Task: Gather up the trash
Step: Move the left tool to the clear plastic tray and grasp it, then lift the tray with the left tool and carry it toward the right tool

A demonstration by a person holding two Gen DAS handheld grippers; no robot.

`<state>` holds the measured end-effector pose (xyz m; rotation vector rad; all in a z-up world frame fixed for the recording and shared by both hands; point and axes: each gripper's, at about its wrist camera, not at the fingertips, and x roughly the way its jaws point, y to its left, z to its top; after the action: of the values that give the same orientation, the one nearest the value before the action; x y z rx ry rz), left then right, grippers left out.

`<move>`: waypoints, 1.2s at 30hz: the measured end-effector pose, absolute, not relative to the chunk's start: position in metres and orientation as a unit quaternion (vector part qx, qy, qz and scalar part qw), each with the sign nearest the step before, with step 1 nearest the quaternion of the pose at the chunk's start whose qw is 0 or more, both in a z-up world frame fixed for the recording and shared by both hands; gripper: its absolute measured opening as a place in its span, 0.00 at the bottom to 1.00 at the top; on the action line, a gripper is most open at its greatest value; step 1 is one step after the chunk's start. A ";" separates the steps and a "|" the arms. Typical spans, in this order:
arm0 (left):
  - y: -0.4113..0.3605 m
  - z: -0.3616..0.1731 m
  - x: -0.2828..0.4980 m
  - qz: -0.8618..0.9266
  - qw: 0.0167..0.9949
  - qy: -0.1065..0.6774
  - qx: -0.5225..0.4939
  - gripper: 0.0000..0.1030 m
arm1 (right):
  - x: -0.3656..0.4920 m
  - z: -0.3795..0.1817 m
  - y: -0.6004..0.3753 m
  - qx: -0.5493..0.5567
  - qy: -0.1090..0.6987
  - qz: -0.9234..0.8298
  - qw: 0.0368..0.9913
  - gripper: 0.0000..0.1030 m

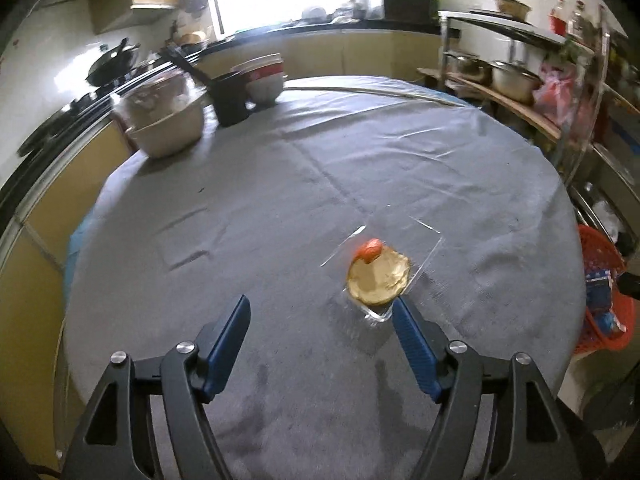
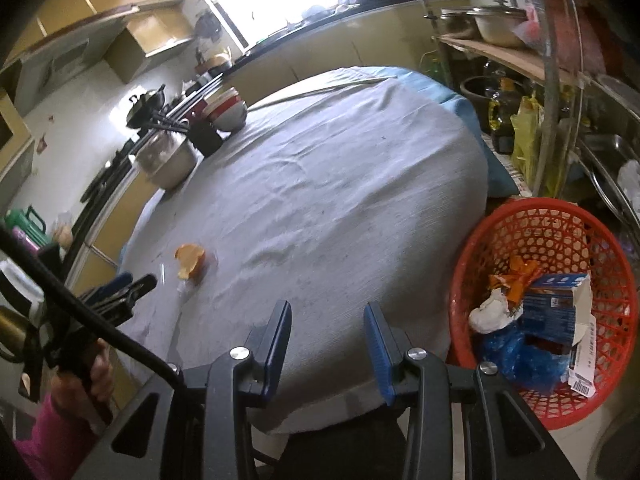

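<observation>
A piece of orange peel (image 1: 378,280) with a red scrap (image 1: 370,251) on it lies on a clear plastic wrapper (image 1: 420,240) on the grey tablecloth (image 1: 260,208). My left gripper (image 1: 320,300) is open over the cloth, and its right fingertip is just short of the peel. The right wrist view shows the peel (image 2: 191,264) at the left, with the left gripper (image 2: 120,292) beside it. My right gripper (image 2: 327,305) hangs over the table's near edge, its jaws a narrow gap apart with nothing between them. A red mesh basket (image 2: 540,220) holding a blue carton, wrappers and crumpled paper stands to its right.
A lidded steel pot (image 1: 164,120), a black holder (image 1: 230,98) and stacked bowls (image 1: 262,76) sit at the far left of the table. A metal rack with pots (image 1: 512,76) stands at the right. The basket (image 1: 600,248) is beyond the table's right edge. A hand in a pink sleeve (image 2: 56,432) holds the left gripper.
</observation>
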<state>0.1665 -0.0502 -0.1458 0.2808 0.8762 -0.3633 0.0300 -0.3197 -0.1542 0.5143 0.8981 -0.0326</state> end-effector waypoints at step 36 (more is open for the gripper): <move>-0.036 -0.177 0.214 -0.393 0.682 0.561 -0.257 0.48 | 0.044 -0.155 -0.296 0.231 0.448 -0.009 0.864 0.40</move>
<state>0.2145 -0.0356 -0.1767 -0.5756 1.2573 -0.8820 0.0437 -0.2961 -0.1549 0.4850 0.9390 -0.0179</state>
